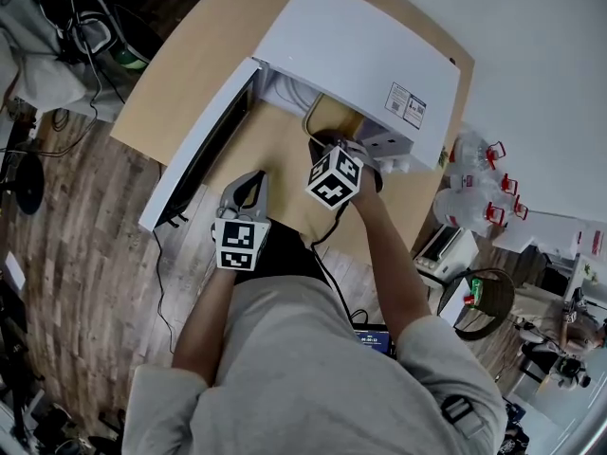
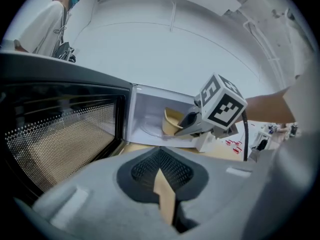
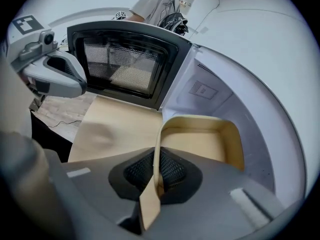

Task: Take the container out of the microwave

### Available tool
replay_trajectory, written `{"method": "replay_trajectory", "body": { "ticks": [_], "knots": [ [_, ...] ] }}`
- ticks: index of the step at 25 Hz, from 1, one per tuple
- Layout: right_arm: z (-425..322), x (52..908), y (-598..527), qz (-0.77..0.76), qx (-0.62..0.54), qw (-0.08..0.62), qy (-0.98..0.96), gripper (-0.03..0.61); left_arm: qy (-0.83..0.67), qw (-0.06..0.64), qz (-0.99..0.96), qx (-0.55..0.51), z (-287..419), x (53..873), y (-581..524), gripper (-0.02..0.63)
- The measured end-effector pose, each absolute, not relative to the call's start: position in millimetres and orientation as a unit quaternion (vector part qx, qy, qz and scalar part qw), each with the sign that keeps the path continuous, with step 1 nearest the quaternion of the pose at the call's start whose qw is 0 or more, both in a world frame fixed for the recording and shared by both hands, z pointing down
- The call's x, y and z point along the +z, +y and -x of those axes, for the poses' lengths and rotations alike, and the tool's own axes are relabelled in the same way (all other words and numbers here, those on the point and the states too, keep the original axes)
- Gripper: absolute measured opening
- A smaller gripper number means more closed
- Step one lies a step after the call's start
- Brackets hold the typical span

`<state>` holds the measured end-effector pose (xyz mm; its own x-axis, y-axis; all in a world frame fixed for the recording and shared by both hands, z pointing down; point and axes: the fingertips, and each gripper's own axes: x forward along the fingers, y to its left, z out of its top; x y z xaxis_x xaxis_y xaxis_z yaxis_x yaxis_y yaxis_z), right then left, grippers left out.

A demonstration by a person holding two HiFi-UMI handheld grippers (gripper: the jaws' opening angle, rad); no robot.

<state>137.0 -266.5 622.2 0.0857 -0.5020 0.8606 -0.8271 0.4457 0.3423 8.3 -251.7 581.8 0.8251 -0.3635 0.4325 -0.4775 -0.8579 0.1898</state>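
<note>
right tongs (image 3: 156,180) pinching container (image 3: 202,145) wall, inside open microwave (image 1: 360,60); left tongs (image 2: 164,186) closed

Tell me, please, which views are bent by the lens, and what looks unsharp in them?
Head view: even light, no glare on the white top of the microwave. Left gripper view: strong fisheye with black corners; the microwave door bends, and the left gripper close to the lens is soft. Right gripper view: the same fisheye; the container is sharp.
</note>
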Motion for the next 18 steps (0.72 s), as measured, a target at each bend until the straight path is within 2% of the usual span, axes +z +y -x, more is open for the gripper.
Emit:
{"method": "replay_trajectory", "body": {
  "ticks": [18],
  "knots": [
    [-96,620,-230,-0.512,0.154,0.523,-0.664,0.021,-0.192,0.131,-0.954,0.191,8,576,-236,0.002]
  ]
}}
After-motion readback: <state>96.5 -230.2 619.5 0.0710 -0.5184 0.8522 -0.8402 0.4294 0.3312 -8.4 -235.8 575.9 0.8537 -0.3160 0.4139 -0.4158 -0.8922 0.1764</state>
